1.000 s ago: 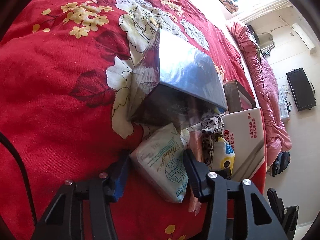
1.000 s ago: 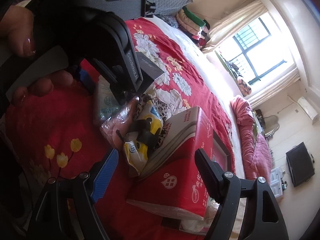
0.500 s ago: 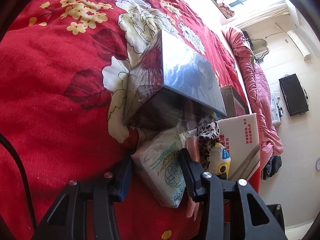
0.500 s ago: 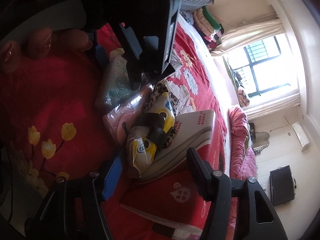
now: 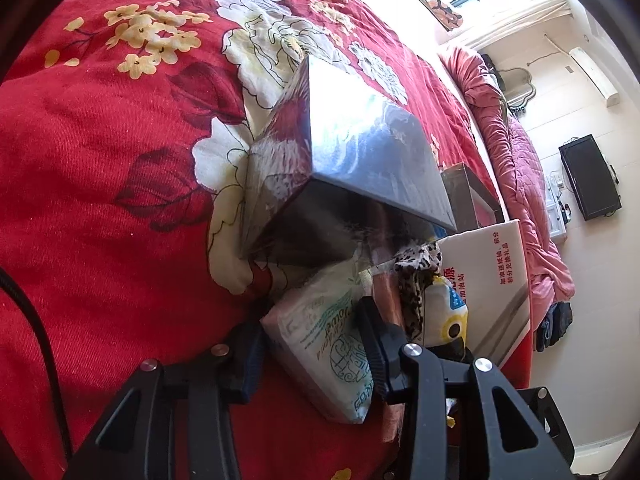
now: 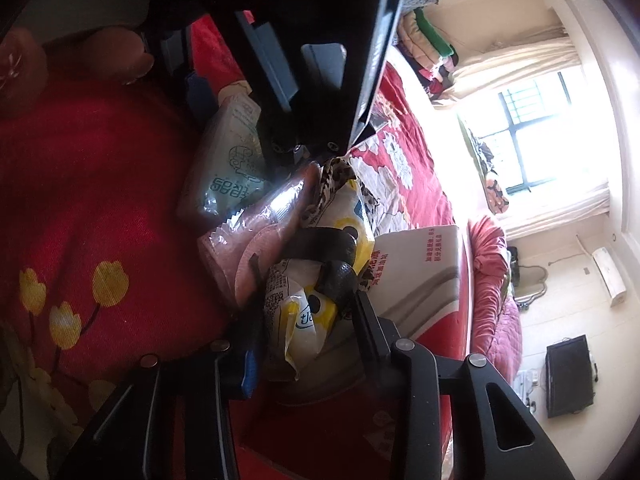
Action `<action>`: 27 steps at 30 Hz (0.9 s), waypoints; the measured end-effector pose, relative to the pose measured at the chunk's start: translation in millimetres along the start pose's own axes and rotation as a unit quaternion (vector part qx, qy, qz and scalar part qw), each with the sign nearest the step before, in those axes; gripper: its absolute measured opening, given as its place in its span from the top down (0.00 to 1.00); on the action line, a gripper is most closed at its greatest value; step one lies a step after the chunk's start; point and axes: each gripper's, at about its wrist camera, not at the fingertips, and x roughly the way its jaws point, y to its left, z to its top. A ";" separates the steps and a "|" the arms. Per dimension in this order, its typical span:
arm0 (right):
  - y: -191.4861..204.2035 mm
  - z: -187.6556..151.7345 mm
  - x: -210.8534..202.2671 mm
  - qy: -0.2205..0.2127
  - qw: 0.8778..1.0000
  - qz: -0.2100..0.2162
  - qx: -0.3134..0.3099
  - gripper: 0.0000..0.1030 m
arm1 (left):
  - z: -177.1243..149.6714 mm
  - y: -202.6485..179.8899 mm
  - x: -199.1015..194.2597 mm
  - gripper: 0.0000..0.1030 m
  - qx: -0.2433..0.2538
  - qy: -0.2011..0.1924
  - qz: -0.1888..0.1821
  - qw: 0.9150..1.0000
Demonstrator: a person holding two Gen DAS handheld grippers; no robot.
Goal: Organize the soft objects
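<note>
A white tissue pack (image 5: pixel 324 340) with green print lies on the red flowered bedspread (image 5: pixel 100 200), in front of a shiny silver box (image 5: pixel 352 152). My left gripper (image 5: pixel 310 344) is closing on it, and both pads press its sides. To its right lie a pink wrapped pack (image 6: pixel 256 240), a leopard-print cloth (image 6: pixel 332 176) and a yellow-and-white pack (image 6: pixel 304 320) with a black band (image 6: pixel 332 248) over it. My right gripper (image 6: pixel 304 340) is closing on the yellow-and-white pack, pads against its sides. The left gripper's body (image 6: pixel 320 40) fills the top of the right wrist view.
A red-and-white carton (image 6: pixel 424 272) lies right behind the yellow pack. A person's fingers (image 6: pixel 120 52) hold the left gripper. A pink quilt (image 5: pixel 520 152) runs along the bed's far side, with a black screen (image 5: pixel 588 176) on the floor beyond it.
My right gripper has come down and in toward the pile, and its jaws have narrowed from wide apart to the yellow pack's sides. The left jaws have tightened on the tissue pack.
</note>
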 end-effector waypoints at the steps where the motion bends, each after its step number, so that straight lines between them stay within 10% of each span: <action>1: -3.3 -1.9 -1.9 -0.006 1.000 0.003 0.006 0.63 | 0.1 0.0 -0.1 0.66 0.001 -0.001 -0.002 1.000; 7: -35.9 -10.0 -18.4 -0.030 0.995 0.046 0.083 0.65 | 0.1 -3.8 2.3 0.80 0.020 0.004 -0.028 0.999; 13: -75.4 -22.5 -17.6 -0.040 0.964 0.164 0.207 0.66 | -8.8 -7.6 -16.1 0.82 0.044 -0.001 -0.017 0.999; 27: -91.1 -34.7 -71.9 -0.084 0.934 0.189 0.290 0.67 | -37.4 -30.9 -86.4 0.81 0.101 -0.061 0.055 0.991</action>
